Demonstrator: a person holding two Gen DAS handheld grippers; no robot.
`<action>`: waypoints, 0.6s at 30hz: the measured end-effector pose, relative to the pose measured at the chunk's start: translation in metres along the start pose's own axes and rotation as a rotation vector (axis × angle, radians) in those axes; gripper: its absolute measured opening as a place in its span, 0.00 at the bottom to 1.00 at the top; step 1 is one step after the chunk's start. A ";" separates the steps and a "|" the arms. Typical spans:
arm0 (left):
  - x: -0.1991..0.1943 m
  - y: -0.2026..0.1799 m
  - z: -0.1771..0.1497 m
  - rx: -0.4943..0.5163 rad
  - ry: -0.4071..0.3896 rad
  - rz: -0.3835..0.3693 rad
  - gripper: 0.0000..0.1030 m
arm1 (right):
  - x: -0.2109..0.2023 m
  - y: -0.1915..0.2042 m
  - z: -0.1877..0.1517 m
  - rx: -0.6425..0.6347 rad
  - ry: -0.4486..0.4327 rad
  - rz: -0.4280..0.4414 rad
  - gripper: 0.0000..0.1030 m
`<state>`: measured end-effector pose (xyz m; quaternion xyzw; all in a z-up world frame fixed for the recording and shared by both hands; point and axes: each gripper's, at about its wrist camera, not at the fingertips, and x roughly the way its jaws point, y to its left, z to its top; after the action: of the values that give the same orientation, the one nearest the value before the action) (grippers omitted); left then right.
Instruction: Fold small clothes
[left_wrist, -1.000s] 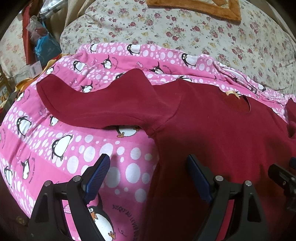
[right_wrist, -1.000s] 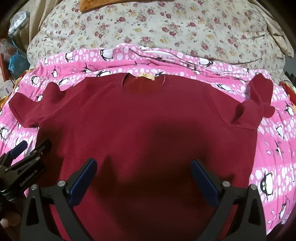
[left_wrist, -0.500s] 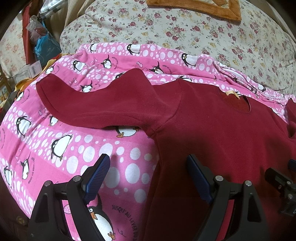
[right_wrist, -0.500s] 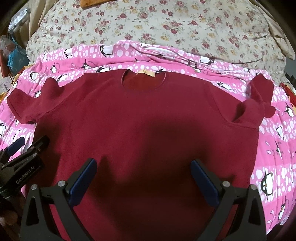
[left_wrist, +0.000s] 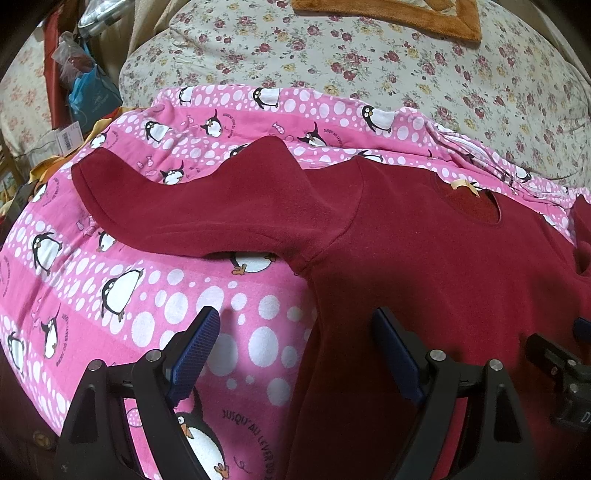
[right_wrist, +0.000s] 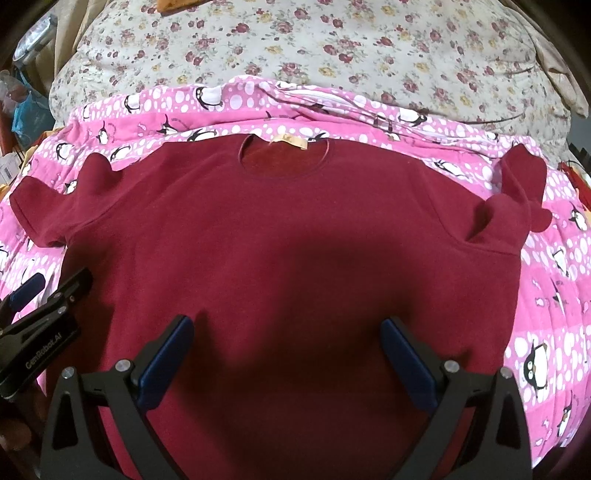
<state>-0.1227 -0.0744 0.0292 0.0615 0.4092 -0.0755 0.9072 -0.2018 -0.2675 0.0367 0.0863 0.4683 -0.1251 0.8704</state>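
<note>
Lying front-up and spread wide, the small dark-red fleecy short-sleeved shirt (right_wrist: 288, 251) is laid out the way you would want it before any fold: neckline (right_wrist: 284, 158) with its pale yellow label pointing away toward the far side, body flat, hem nearest the two tools. It rests on a pink penguin-and-white-dot blanket (left_wrist: 122, 295), which gives it a smooth, soft bed surface to slide and crease against.

Its left sleeve (left_wrist: 177, 218) stretches out fairly flat across the pink cloth, though the top edge humps up in a peak. The right sleeve (right_wrist: 517, 195) is less tidy, bunched and curled up on itself, so I would guess it needs smoothing or will simply be turned inward with the side fold.

The left gripper (left_wrist: 299, 332) hovers low over the shirt's left side seam, one blue-padded finger above the blanket and the other above the red cloth, jaws spread apart and holding nothing; that straddle looks like a setup for pinching the edge. The right gripper (right_wrist: 284, 339) hangs over the middle of the lower body, jaws likewise wide and empty.

Beyond the blanket lies a cream quilt printed with small roses (right_wrist: 332, 44), and an orange-brown plush mat (left_wrist: 388, 14) sits at its far edge.
</note>
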 end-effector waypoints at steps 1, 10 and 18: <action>0.000 0.000 0.000 0.000 0.000 0.000 0.66 | 0.000 0.000 0.000 0.000 0.000 0.001 0.99; -0.003 -0.002 0.003 0.003 -0.026 -0.002 0.65 | -0.005 -0.003 0.004 0.026 -0.012 0.021 0.99; -0.013 0.001 0.005 -0.007 -0.068 -0.043 0.65 | -0.010 0.000 0.008 0.026 -0.029 0.033 0.99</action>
<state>-0.1275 -0.0735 0.0418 0.0468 0.3798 -0.0954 0.9190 -0.2011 -0.2683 0.0490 0.1036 0.4523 -0.1183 0.8779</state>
